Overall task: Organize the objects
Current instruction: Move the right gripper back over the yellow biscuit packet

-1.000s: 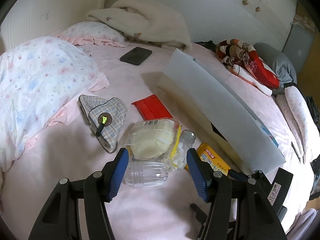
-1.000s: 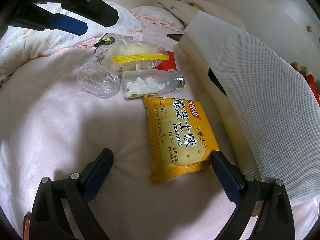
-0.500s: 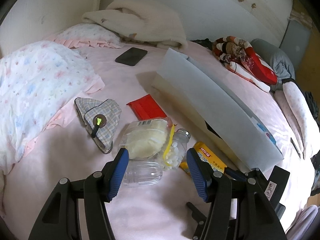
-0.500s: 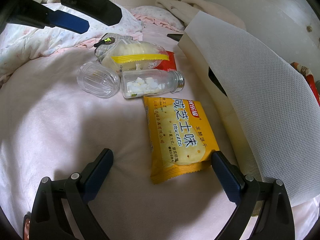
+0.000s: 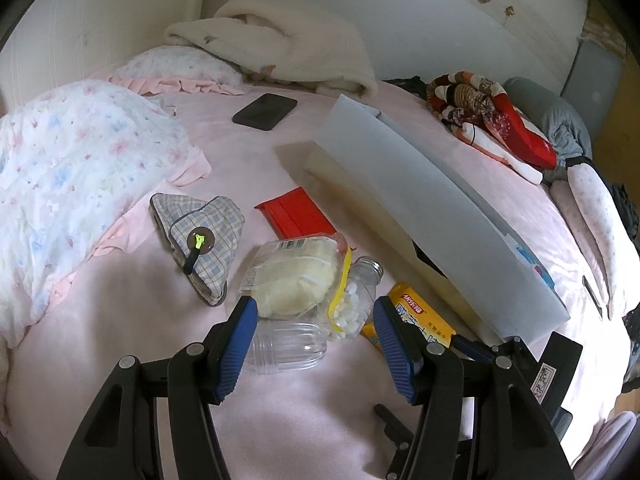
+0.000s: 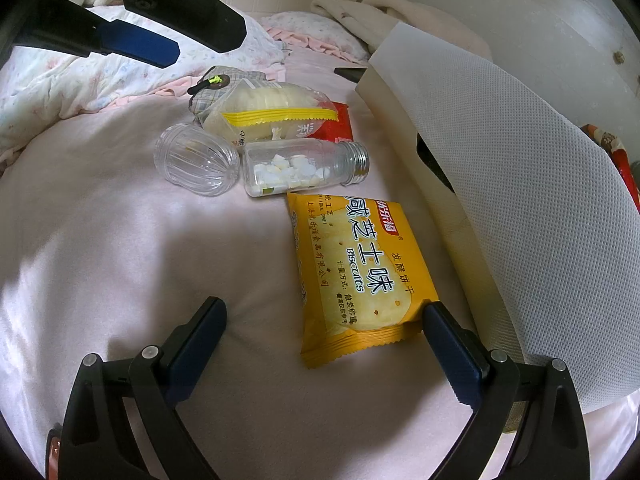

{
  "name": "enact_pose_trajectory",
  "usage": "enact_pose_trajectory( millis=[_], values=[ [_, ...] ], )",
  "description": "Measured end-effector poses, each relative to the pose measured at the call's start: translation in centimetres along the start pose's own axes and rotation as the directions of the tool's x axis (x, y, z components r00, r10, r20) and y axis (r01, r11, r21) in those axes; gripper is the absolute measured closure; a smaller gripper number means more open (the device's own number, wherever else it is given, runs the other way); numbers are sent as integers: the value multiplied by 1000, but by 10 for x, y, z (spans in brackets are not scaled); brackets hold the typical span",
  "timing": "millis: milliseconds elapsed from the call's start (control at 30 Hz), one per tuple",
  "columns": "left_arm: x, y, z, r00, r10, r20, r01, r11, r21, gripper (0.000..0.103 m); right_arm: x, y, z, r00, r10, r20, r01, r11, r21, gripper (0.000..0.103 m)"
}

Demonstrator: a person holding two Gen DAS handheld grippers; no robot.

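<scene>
A: Pink bed sheet (image 6: 120, 264) noted as the work surface; soft and yielding. A pale fabric storage box (image 6: 520, 184) stands at the right with its flap raised. Items lie in a loose cluster just left of it.

B: Cluster contents to be recorded?

A: Yellow biscuit packet (image 6: 356, 272) lies flat nearest the box. A small bottle of white tablets (image 6: 300, 170) lies on its side just beyond, touching the packet's far edge. A clear ribbed jar (image 6: 196, 164) lies beside the bottle, and a bagged bun (image 6: 264, 110) rests behind both. A plaid pouch (image 5: 200, 236) and a red packet (image 5: 296, 210) lie further back.

B: Claw states?

A: Right gripper (image 6: 324, 320) is spread wide, nothing held; the packet's near end sits between its jaws, with its corner at the right pad. Whether the pad touches cannot be told. Left gripper (image 5: 316, 328) is held about half open over the jar and bun, empty.

B: Judged step?

A: Probably a pick of the biscuit packet for the box. The packet is thin and flat on a soft sheet, so the jaws are best lowered to straddle its width and pressed slightly into the bedding before closing. A gentle squeeze is advised; the biscuits are likely brittle, and the foil may slip.
</scene>
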State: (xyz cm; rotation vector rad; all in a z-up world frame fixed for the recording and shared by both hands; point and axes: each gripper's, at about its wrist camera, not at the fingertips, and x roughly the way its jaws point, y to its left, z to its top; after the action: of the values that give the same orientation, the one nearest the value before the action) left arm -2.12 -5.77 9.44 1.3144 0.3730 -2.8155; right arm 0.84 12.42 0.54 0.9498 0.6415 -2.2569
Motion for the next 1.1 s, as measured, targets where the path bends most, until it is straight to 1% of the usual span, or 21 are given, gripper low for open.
enact_pose_trajectory(
  millis=[167, 367, 500, 567, 700, 800, 867, 967, 1067, 1100],
  values=[
    [2, 6, -2, 1000, -2, -13, 2, 1000, -12, 45, 0, 0, 0, 1000, 0, 0, 0, 1000, 0, 6],
    [1, 13, -1, 1000, 11, -6, -11, 999, -45, 46, 0, 0, 0, 1000, 0, 0, 0, 1000, 0, 6],
    [4, 13, -1, 1000, 16, -15, -16, 999, -38, 45, -1, 0, 0, 1000, -1, 0, 1, 1000, 1, 6],
    [5, 10, -2, 999, 33, -13, -33, 999, -24, 45, 0, 0, 0, 1000, -1, 0, 1, 1000, 1, 6],
    [-3, 4, -3, 993, 105, 59, -106, 994, 13, 45, -1, -1, -1, 1000, 0, 1, 0, 1000, 1, 6],
    [-13, 3, -2, 986, 116, 121, -120, 993, 22, 44, -1, -2, 1, 1000, -2, 0, 2, 1000, -1, 6],
    [-17, 5, 2, 984, 125, 129, -128, 992, 11, 44, 0, -3, 1, 1000, -3, 0, 3, 1000, -2, 6],
    [-21, 10, 5, 986, 103, 130, -102, 995, -14, 44, 6, -7, 6, 1000, 1, -1, -1, 1000, 0, 6],
    [-16, 13, 5, 992, 63, 107, -59, 998, -38, 44, 7, -7, 7, 1000, 1, -2, -1, 1000, 1, 6],
    [-14, 13, 5, 993, 58, 101, -55, 998, -40, 44, 7, -7, 7, 1000, 1, -2, -1, 1000, 1, 6]
  ],
)
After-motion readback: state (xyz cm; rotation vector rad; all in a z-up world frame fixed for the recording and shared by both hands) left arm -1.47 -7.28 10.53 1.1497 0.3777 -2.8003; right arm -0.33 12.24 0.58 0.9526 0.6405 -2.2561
